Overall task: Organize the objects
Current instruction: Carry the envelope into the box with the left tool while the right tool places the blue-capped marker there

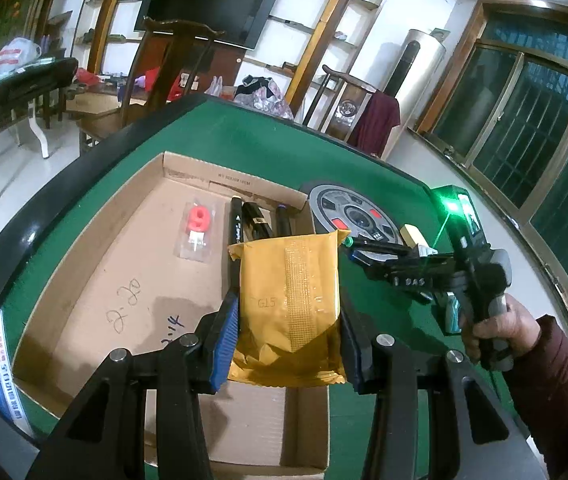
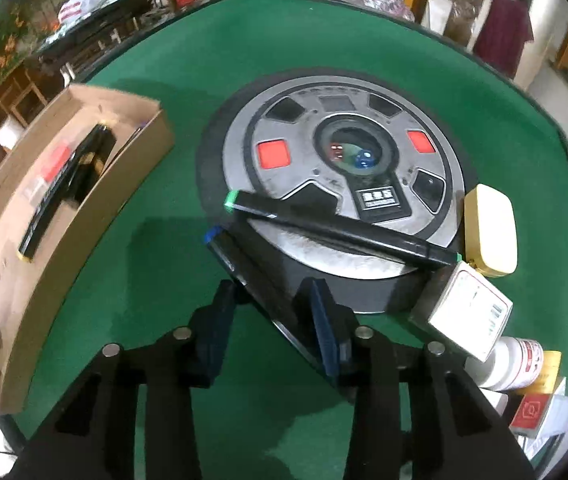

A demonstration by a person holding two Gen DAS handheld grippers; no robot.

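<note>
My left gripper (image 1: 288,320) is shut on a gold foil packet (image 1: 284,280), its blue pads pressing both sides, and holds it above the right part of an open cardboard box (image 1: 124,280). The box holds a red "9" candle (image 1: 200,220) in a clear wrapper and black pens (image 1: 252,220). My right gripper (image 2: 272,312) points down at the green table and straddles a black marker with a blue cap (image 2: 220,244). The marker lies slantwise between the jaws, and both pads touch it. A green-capped marker (image 2: 344,232) rests on the round console (image 2: 348,120).
At the table's right edge stand a yellow case (image 2: 490,228), a white box (image 2: 464,312), a white bottle (image 2: 512,364) and a red card box (image 2: 536,412). The cardboard box (image 2: 24,300) is left of the right gripper. A person's hand (image 1: 496,328) holds the right gripper (image 1: 368,256).
</note>
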